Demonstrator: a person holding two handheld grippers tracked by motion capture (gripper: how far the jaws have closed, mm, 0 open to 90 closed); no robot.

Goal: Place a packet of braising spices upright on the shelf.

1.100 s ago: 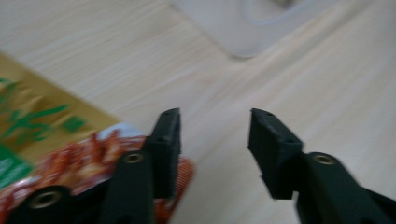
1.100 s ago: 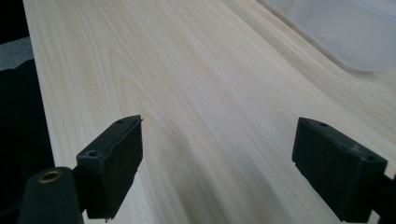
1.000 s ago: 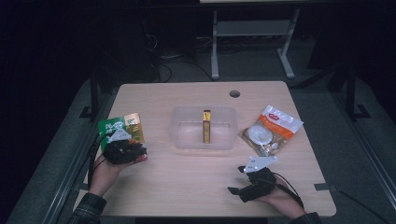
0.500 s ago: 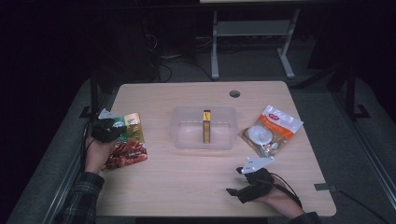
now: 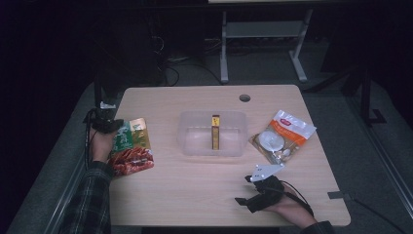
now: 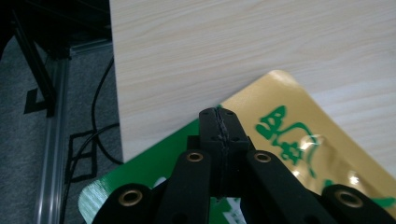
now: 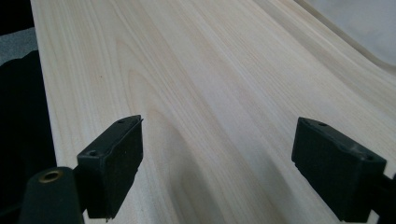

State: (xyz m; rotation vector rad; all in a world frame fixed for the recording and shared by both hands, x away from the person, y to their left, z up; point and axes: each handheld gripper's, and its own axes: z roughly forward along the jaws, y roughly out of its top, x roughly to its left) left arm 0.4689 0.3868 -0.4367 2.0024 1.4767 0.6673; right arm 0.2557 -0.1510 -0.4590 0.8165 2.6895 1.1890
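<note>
My left gripper (image 5: 104, 124) is at the table's left edge, its jaws shut tight together (image 6: 218, 114) with nothing visible between them. Its tips hover at the border of a green and gold snack packet (image 6: 289, 135), which lies flat on the table (image 5: 129, 135). A red packet (image 5: 132, 161) lies just in front of that one. At the front right, my right gripper (image 5: 243, 191) rests low over bare wood, jaws wide open (image 7: 217, 154) and empty.
A clear plastic tub (image 5: 187, 144) sits mid-table with a slim gold-brown box (image 5: 215, 131) in it. A white and orange packet (image 5: 283, 139) lies to its right. The table (image 5: 195, 195) has a cable hole (image 5: 244, 98) at the back; the floor drops off at the left (image 6: 46, 140).
My left hand has slid off the packets toward the table's left edge and a little farther back, uncovering the red packet. The right hand has stayed put.
</note>
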